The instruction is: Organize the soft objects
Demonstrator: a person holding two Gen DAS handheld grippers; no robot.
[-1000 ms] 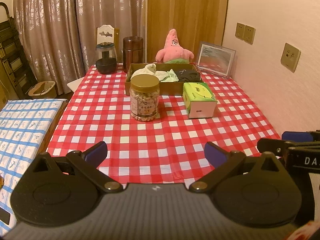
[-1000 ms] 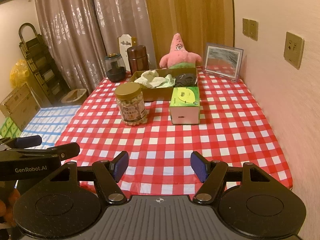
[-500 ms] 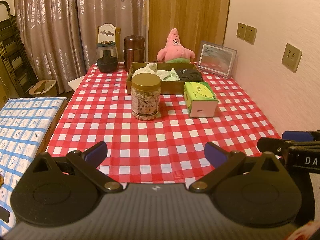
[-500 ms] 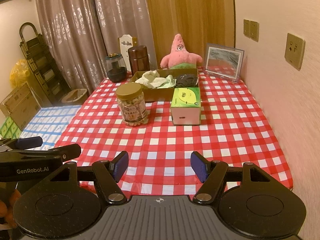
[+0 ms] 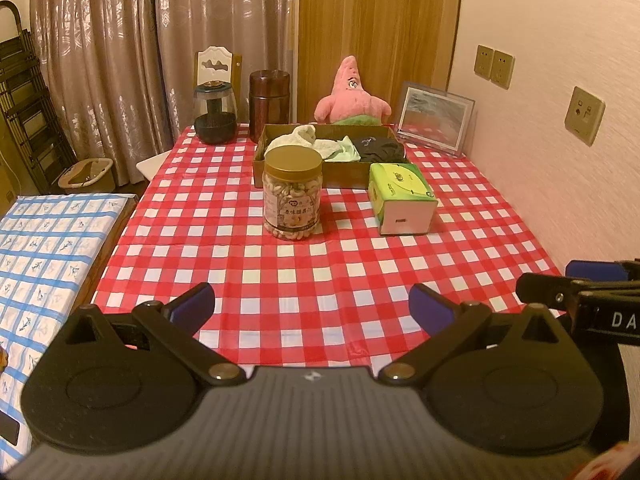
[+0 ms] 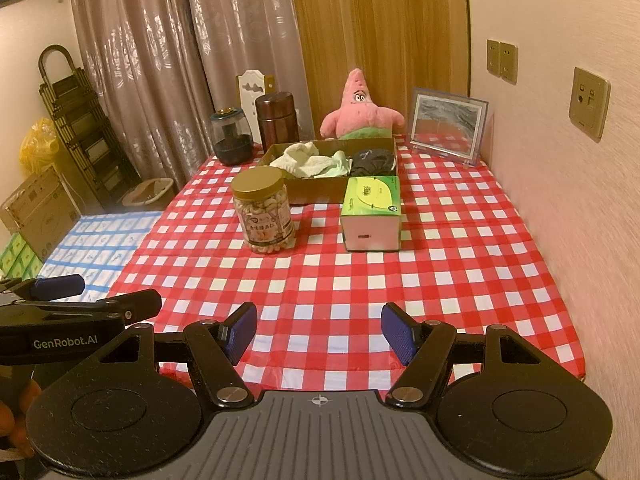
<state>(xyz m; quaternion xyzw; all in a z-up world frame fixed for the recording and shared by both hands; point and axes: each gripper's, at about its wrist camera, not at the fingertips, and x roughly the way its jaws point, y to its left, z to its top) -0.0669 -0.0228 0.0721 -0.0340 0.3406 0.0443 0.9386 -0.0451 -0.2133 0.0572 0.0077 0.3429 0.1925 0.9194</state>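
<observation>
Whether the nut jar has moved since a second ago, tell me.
No. The nut jar stands where it did, just before the cardboard tray's left end.

Cardboard tray (image 6: 308, 192) of cloths (image 6: 310, 162) sits before pink plush (image 6: 360, 114).

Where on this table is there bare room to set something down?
Bare checkered cloth between the nut jar, tissue box and near edge; also right of the tissue box. Crowded at the back around the cardboard tray.
</observation>
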